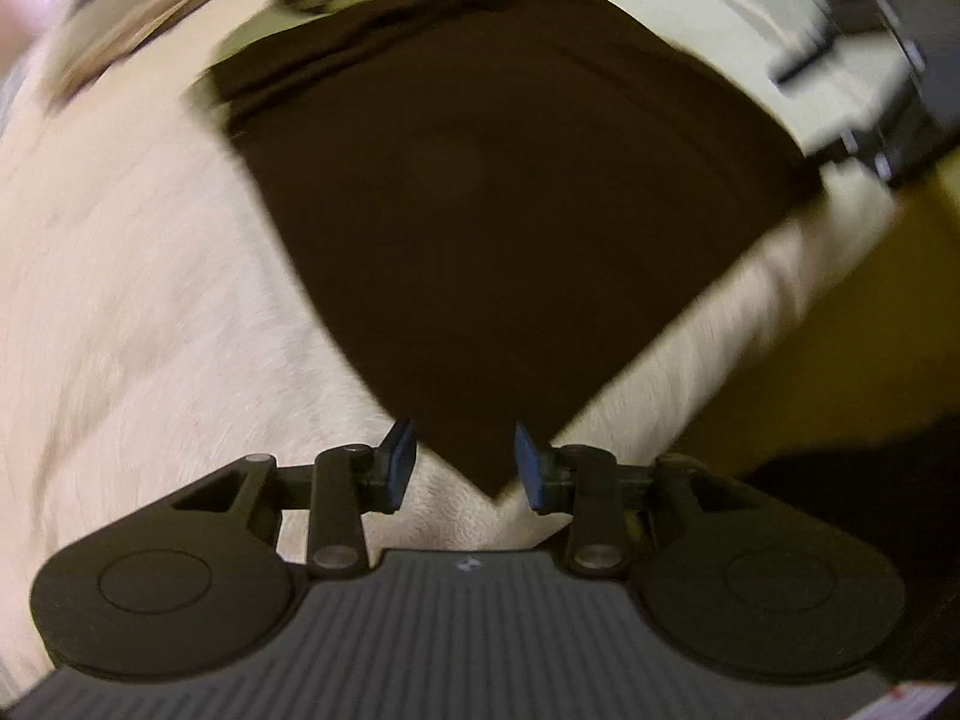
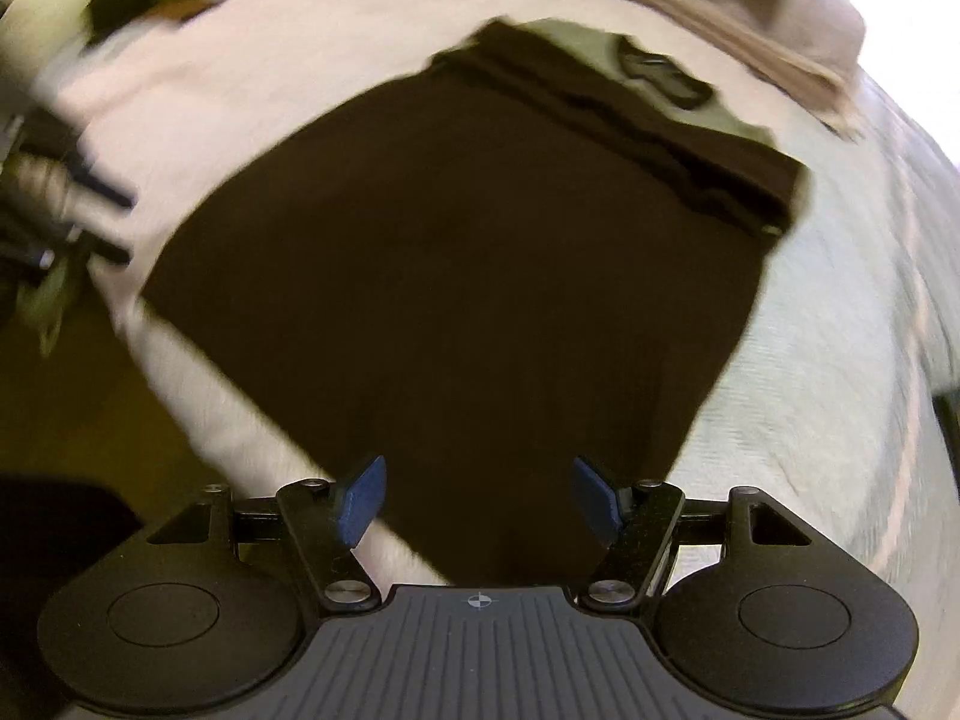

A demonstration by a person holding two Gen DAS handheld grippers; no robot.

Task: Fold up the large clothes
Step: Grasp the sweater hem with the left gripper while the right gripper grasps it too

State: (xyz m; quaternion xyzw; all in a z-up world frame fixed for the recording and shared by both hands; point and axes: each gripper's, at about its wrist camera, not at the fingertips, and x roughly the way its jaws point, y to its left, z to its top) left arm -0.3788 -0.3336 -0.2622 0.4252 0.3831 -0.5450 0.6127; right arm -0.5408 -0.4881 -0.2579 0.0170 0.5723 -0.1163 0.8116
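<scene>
Where both wrist views point steeply down, shows a dark brown garment (image 1: 510,228) lying flat and folded on a pale cream bed cover (image 1: 138,312). Lies as a rough square turned corner-on in the left view, its near corner reaching down between the 2 blue pads. Carries a bunched, layered band along its far edge in both views. Overlaps a pale green garment (image 2: 714,102) with a dark printed patch at that far edge. Behind it, a folded beige cloth (image 2: 708,6) near the top of the right view.

Left hand-held gripper (image 1: 465,468): jaws apart, blue pads (image 1: 401,462) standing clear on either side of the brown corner, not pressing on it; cloth between them but not clamped. Whether the tips touch the bed cover, cannot tell through the blur.

Right hand-held gripper (image 2: 477,504): jaws spread wide, blue pads (image 2: 363,501) set over the near edge of the dark brown garment (image 2: 456,276), nothing pinched between them.

At the upper right of the left view, a blurred dark device with pale parts; at the left edge of the right view, a similar blurred dark shape. Beyond the edge of the bed cover (image 2: 840,360), a yellow-brown floor (image 1: 870,324).
</scene>
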